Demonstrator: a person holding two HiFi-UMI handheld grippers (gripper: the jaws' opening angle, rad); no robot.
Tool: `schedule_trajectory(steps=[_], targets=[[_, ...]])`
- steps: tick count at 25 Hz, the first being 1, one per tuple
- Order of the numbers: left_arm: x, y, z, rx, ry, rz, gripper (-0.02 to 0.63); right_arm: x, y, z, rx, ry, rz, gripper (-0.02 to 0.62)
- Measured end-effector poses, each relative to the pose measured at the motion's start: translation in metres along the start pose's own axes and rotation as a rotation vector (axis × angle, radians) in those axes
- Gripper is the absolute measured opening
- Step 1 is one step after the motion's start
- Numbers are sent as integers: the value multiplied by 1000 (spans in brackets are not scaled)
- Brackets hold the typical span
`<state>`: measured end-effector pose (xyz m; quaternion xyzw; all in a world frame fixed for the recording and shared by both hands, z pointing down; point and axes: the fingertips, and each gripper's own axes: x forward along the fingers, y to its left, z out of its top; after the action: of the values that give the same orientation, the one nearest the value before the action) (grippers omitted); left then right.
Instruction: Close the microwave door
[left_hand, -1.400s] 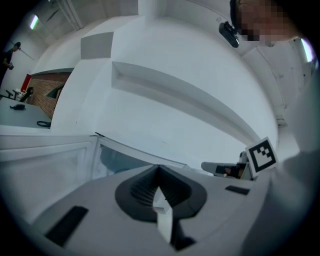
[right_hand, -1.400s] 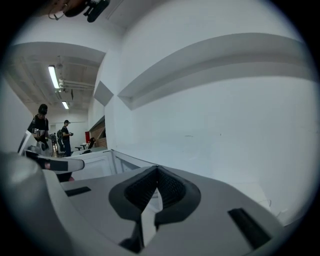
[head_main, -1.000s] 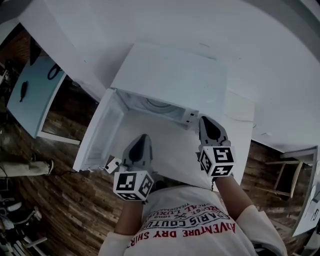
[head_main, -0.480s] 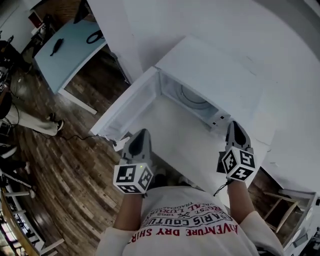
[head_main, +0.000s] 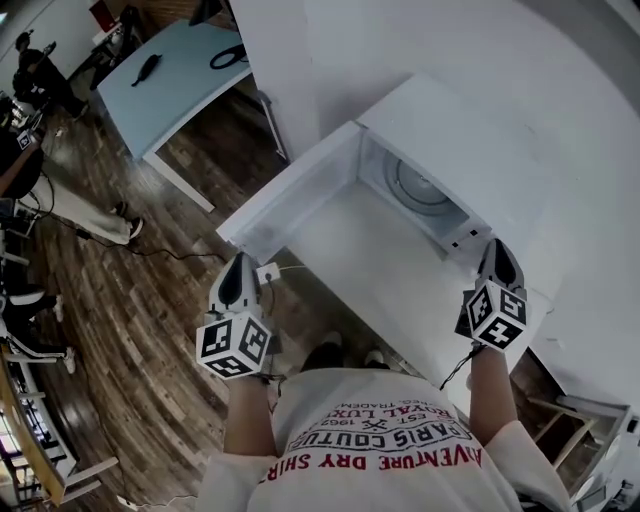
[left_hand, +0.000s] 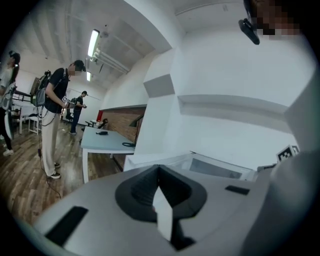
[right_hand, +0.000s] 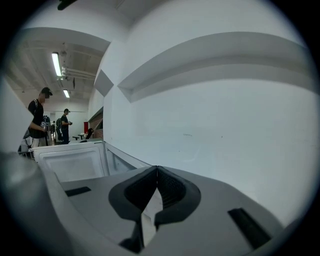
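Observation:
The white microwave (head_main: 450, 140) stands on a white counter (head_main: 380, 280) with its door (head_main: 290, 195) swung wide open to the left, so the turntable inside shows. My left gripper (head_main: 240, 264) is shut and empty, held over the floor just off the door's free end; the door (left_hand: 150, 161) lies close ahead of its tips (left_hand: 159, 167). My right gripper (head_main: 497, 246) is also shut and empty, above the counter beside the microwave's right front corner. Ahead of the right gripper (right_hand: 157, 169), on its left, is the door's inner face (right_hand: 75, 162).
A light blue table (head_main: 180, 80) with black items stands at the upper left on the wooden floor (head_main: 130, 320). People stand at the far left (left_hand: 52, 120). A small white plug with a cable (head_main: 268, 272) hangs by the counter edge. A white wall (right_hand: 215, 125) rises behind the microwave.
My left gripper has swung left, off the counter, to the free end of the open door. The right gripper has shifted right. The door stays open.

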<state>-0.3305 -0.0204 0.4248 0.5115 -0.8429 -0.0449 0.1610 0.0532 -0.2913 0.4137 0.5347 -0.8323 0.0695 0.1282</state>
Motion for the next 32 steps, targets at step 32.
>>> schedule_trajectory(steps=[32], targets=[[68,94,-17,96,95,15,6,-1,-4,-1,46,-30,-134,12]])
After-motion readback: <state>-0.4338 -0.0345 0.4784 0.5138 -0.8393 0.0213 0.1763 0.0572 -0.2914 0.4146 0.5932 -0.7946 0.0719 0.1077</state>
